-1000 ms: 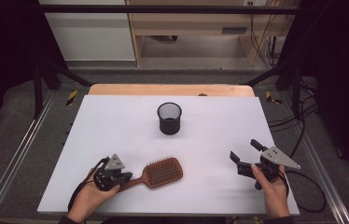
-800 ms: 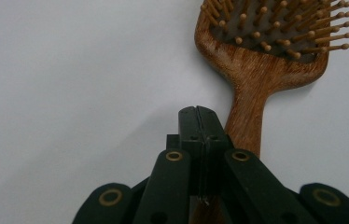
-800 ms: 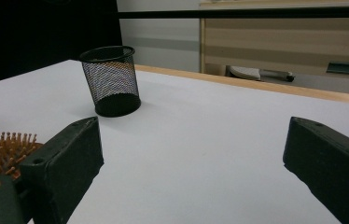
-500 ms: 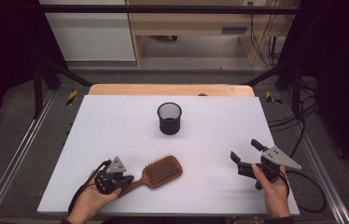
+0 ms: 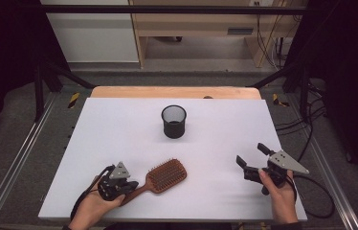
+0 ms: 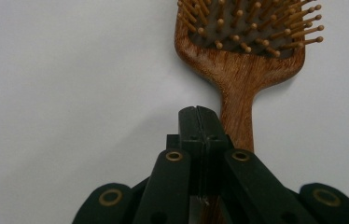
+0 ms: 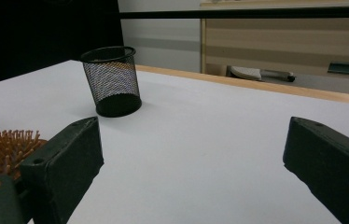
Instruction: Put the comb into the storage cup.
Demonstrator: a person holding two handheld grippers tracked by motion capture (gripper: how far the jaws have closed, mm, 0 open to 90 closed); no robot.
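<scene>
A wooden paddle hairbrush lies bristles up on the white table top, near the front and left of centre, its handle pointing toward my left hand. My left gripper rests low over the end of that handle. In the left gripper view its jaws are pressed together with nothing between them, and the brush handle runs under them just to the right. My right gripper is held above the table at the front right, open and empty. A black mesh cup stands upright mid-table.
A wooden strip borders the table's far edge, with a floor and furniture beyond. Metal rails run along both sides. A cable trails from the right gripper over the table's right edge. The cup and brush bristles lie left of the right gripper's jaws.
The left gripper has shifted slightly at the brush handle and the brush has barely turned. The right gripper has stayed where it was, open.
</scene>
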